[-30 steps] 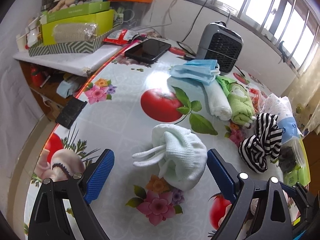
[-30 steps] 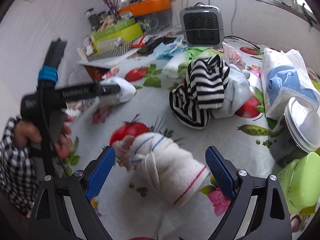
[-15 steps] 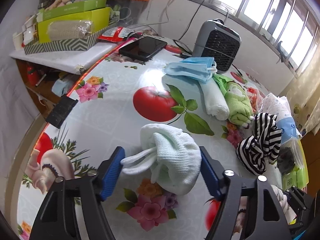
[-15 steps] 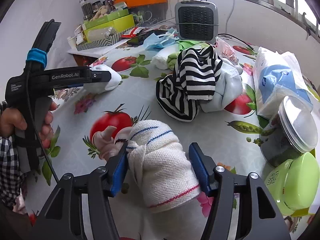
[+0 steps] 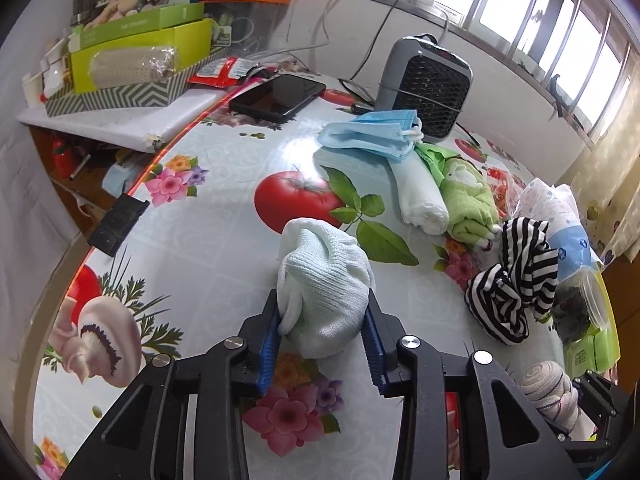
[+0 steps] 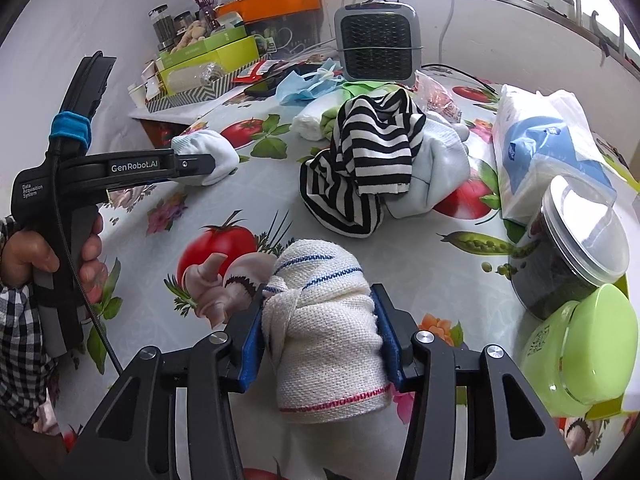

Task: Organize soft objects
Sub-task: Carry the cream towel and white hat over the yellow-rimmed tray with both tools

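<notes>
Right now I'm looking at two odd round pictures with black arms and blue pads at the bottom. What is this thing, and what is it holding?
There is no robot here. A person holds a hand tool in each hand, and each tool ends in tongs with blue pads. A wide-angle camera on each tool looks along its tongs, so you get one picture per hand.

In the left view, the left tongs squeeze a white knitted cloth. In the right view, the right tongs squeeze a rolled cream towel, and you can see the person's left hand gripping the other tool.

Both rest on a table with a fruit-printed cover. Also there: a striped cloth, a blue face mask, and a small heater.
</notes>
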`<action>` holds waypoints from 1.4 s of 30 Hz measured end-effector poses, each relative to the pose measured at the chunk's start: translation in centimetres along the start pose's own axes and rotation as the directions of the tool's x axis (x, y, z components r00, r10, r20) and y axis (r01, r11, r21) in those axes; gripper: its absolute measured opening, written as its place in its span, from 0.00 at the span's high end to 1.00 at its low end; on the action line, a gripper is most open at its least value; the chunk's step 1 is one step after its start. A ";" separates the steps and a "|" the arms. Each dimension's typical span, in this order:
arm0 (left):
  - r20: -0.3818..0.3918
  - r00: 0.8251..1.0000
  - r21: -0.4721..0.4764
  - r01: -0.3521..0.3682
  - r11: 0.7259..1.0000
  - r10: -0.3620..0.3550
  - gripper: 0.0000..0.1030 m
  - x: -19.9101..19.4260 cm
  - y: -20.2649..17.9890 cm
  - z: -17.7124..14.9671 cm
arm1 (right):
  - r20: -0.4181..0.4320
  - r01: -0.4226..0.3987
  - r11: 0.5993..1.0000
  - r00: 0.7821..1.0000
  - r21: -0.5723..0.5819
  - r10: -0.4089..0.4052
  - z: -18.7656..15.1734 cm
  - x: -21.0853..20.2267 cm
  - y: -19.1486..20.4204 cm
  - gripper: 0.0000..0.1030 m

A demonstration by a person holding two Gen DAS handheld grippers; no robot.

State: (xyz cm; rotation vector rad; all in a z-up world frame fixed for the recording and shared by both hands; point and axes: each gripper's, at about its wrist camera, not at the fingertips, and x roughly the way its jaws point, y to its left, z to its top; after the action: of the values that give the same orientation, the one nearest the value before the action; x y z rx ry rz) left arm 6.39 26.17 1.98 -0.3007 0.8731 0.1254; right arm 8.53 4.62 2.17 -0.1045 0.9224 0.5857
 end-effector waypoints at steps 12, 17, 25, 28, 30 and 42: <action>0.047 0.998 0.048 0.034 0.998 -0.036 0.66 -3.1 -2.4 -0.4 | 0.058 0.013 1.000 0.998 0.024 -0.014 -0.3 -2.3 -0.2 0.53; 0.057 0.995 0.094 0.072 0.993 -0.078 0.66 -4.6 -4.6 -0.6 | 0.090 0.026 0.998 0.995 0.058 -0.031 -0.3 -3.8 -1.0 0.53; 0.068 0.988 0.151 0.130 0.980 -0.142 0.66 -6.2 -8.3 -0.6 | 0.140 0.064 0.993 0.987 0.099 -0.078 -0.2 -6.9 -2.9 0.53; 0.073 0.982 0.184 0.156 0.970 -0.172 0.66 -6.8 -10.2 -0.6 | 0.158 0.085 0.989 0.982 0.120 -0.104 -0.2 -8.1 -4.0 0.53; 0.072 0.980 0.197 0.167 0.966 -0.184 0.66 -7.0 -11.3 -0.5 | 0.170 0.098 0.986 0.978 0.134 -0.121 -0.2 -8.9 -4.7 0.53; 0.032 0.955 0.312 0.270 0.911 -0.294 0.66 -7.3 -19.9 -0.7 | 0.204 0.200 0.948 0.946 0.249 -0.253 -1.4 -13.8 -11.2 0.53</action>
State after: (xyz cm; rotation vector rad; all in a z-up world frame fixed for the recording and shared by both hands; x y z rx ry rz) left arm 5.79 7.10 11.32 -0.1281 0.7487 -0.2651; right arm 6.93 -11.20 10.24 0.0615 0.7288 0.2675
